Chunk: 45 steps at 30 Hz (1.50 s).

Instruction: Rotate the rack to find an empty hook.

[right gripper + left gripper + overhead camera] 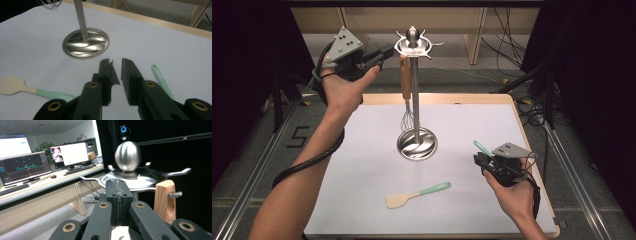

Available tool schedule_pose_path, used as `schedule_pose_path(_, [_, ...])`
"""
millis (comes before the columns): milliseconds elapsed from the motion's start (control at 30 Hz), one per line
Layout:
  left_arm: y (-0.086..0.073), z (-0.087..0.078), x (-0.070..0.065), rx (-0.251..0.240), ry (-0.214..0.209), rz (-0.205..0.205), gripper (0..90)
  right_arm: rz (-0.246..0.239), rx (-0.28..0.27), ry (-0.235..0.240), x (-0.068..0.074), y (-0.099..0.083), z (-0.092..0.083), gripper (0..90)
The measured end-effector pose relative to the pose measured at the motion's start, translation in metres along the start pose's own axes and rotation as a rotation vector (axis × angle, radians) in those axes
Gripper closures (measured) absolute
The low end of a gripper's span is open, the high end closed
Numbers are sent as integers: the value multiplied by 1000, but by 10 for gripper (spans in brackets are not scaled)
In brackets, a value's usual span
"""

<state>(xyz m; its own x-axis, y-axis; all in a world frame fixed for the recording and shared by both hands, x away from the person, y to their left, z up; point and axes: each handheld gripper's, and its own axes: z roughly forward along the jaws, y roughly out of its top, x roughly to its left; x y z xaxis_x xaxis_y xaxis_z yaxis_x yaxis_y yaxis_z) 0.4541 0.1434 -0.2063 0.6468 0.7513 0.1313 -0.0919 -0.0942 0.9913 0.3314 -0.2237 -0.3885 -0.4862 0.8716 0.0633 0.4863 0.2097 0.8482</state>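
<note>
the white table (pixel 362 150) with its pale wood edge is the biggest thing in the high view. at its centre stands a steel utensil stand (pixel 415 100): a round base plate, a straight pole, and a ring of hooks at the top capped by a shiny ball (pixel 128 156). a whisk (pixel 406 95) with a wooden handle (pixel 164 201) hangs from a hook on the stand's 9 o'clock side, its wire loops ending just above the base.

the left gripper (pixel 379 55) is raised at the 10 o'clock part of the table, level with the hook ring and just beside it. in the left gripper view its jaws are pressed flat together with nothing between them, the ball straight ahead and the wooden handle at 3 o'clock.

the right gripper (pixel 479 160) hovers low at the table's 4 o'clock side. its jaws stand a narrow gap apart, empty.

a spatula (pixel 417 194) with a mint handle and cream blade lies flat at 6 o'clock from the stand. a second mint handle (pixel 161 79) lies on the table just beside the right jaws; its far end is hidden.
</note>
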Motion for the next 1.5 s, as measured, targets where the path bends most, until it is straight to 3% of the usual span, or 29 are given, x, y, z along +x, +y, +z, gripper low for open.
schedule_pose_path(467, [-4, 14, 14, 20, 13, 16, 889, -14, 35, 4, -2, 1, -2, 776])
schedule_pose_path(667, [-3, 17, 17, 28, 15, 23, 889, -10, 33, 0, -3, 1, -3, 775])
schedule_pose_path(700, [-3, 17, 17, 29, 14, 24, 889, -22, -1, -8, -4, 1, -1, 775])
schedule_pose_path(733, [-3, 18, 18, 31, 14, 27, 889, -32, -7, -9, -5, 1, -1, 775])
schedule_pose_path(767, [-3, 18, 19, 30, 16, 24, 889, -33, 29, -4, -6, 2, -4, 774])
schedule_pose_path(867, [-3, 19, 20, 33, 14, 25, 889, -57, -11, -25, -7, 1, -2, 774])
schedule_pose_path(1067, [-3, 19, 21, 34, 16, 30, 886, -45, 17, -9, -7, 2, -4, 770])
schedule_pose_path(1167, [-4, 12, 21, 20, 30, 28, 871, -54, 6, -16, -8, 2, -4, 756])
schedule_pose_path(1200, [-4, 10, 21, 12, 26, 32, 866, -30, -2, -17, -5, 1, -3, 753])
schedule_pose_path(1233, [-5, 5, 20, 4, 28, 25, 856, -25, 23, -7, -6, 2, -6, 749])
schedule_pose_path(1267, [-7, -1, 19, 0, 34, 14, 842, -10, -10, -17, -5, 2, -4, 744])
schedule_pose_path(1300, [-9, -6, 19, -2, 38, 13, 823, -19, 24, -8, -7, 4, -7, 741])
schedule_pose_path(1400, [-15, -22, 16, 1, 45, 1, 760, -53, -4, -18, -11, 6, -7, 730])
schedule_pose_path(1500, [-22, -40, 11, -5, 32, -10, 665, -8, 11, -19, -9, 7, -10, 724])
